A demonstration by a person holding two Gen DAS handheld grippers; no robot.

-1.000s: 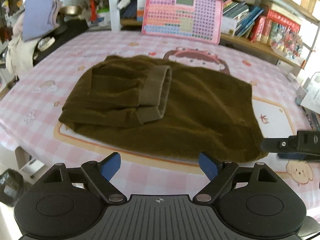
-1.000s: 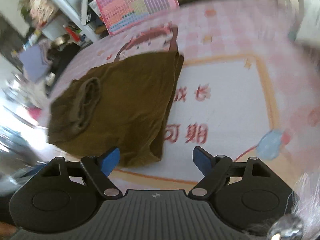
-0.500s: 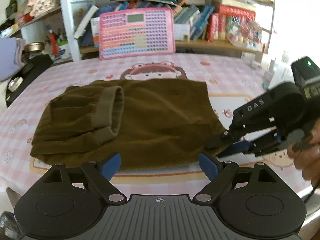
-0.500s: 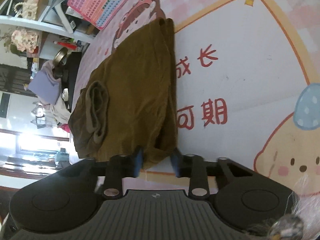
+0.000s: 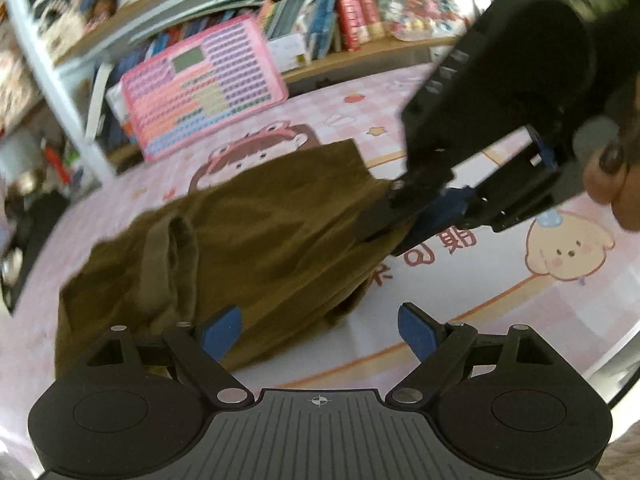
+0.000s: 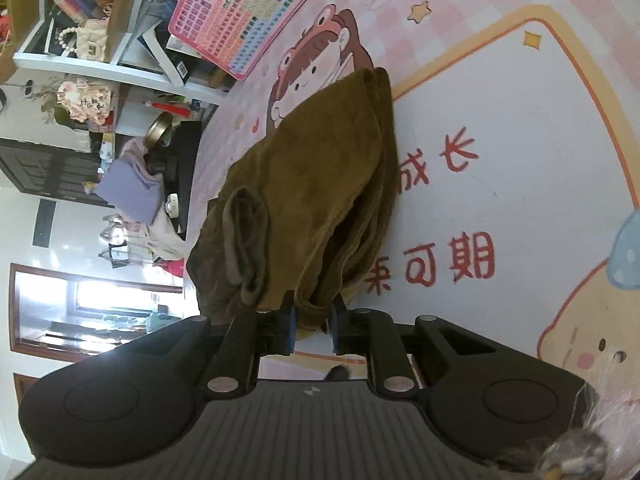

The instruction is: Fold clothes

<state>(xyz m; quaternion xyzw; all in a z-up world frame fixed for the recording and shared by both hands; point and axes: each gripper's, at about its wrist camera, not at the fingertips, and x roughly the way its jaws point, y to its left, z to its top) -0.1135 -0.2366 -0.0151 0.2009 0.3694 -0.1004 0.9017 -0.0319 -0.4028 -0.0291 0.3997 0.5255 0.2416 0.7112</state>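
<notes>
Since a second ago your right claw (image 6: 312, 326) has been closing its blue pads from wide apart down onto the near corner of the brown garment (image 6: 316, 184), and that corner is now lifting off the bench (image 6: 520, 168) into a tented fold. Your left claw (image 5: 320, 332) has swung round toward the garment's near edge; it is staying spread wide, gripping nothing, with its left pad (image 5: 222, 332) over the cloth and its right pad over the bare mat.

Nearest to you, in the right wrist view, the pads are pinching several bunched layers of the garment's edge. Beyond them the garment is lying folded on the pink cartoon-printed mat, its ribbed cuff (image 6: 246, 240) resting on top toward the left. In the left wrist view your right hand (image 5: 608, 176) is holding the claw at the garment's right corner. Farther back, a pink keyboard toy (image 5: 204, 84) is leaning against the bookshelf (image 5: 320, 24) at the bench's far edge.
</notes>
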